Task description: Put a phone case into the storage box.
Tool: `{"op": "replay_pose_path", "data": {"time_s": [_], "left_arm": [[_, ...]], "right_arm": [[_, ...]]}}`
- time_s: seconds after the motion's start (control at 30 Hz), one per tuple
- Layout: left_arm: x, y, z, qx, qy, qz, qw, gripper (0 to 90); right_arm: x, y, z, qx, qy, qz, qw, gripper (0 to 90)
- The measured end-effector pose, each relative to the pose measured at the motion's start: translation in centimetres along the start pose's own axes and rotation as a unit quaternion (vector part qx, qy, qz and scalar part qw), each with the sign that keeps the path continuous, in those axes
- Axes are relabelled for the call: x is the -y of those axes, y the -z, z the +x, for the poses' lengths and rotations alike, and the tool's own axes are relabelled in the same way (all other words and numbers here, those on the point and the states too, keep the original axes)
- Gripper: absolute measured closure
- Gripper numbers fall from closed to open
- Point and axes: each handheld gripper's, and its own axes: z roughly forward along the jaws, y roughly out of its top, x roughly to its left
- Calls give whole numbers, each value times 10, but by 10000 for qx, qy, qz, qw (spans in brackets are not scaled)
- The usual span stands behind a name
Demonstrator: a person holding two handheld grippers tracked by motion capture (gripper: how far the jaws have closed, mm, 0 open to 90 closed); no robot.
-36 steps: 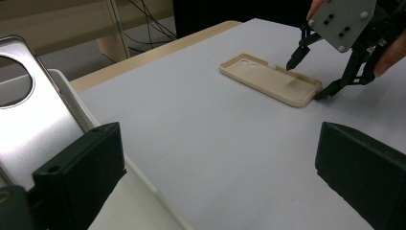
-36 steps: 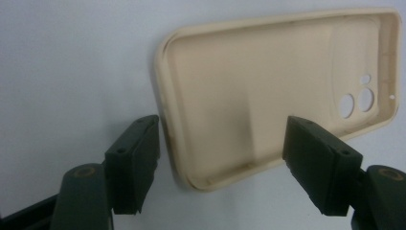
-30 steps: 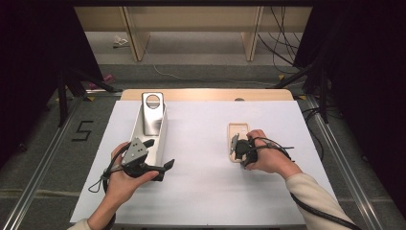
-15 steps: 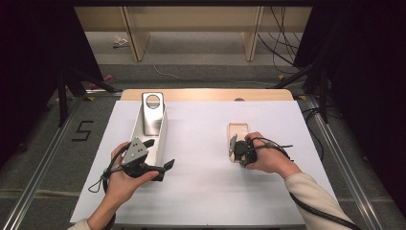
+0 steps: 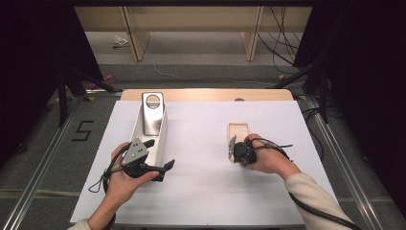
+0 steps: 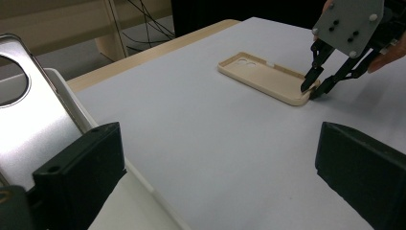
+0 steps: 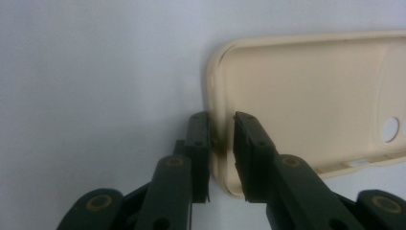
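Matte white table (image 5: 201, 143), smooth beige phone case (image 5: 238, 134), rounded corners.

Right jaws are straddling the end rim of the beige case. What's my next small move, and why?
Probably finish closing the right gripper. Its jaws have just been closing and straddle the phone case rim, one outside, one inside, with a slight gap still at the inner pad. Lift only once pinched.

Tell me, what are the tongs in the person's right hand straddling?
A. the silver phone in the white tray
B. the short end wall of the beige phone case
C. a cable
B: in the right gripper view the right tongs have one jaw on each side of the beige phone case's end wall.
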Motion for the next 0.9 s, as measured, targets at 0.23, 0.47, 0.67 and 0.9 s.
{"op": "replay_pose_path", "data": {"time_s": [0.23,0.47,0.67,0.9], "left_arm": [[0,0,0,6,-15,16,10000,21],[0,0,0,7,-17,11,10000,21],[0,0,0,12,-16,16,10000,21],[0,0,-1,21,-21,12,10000,21]], "right_arm": [[0,0,1,-26,7,42,10000,813],[0,0,2,-25,8,54,10000,830],[-1,0,2,-5,45,50,10000,844],[-1,1,3,42,127,67,9999,849]]}}
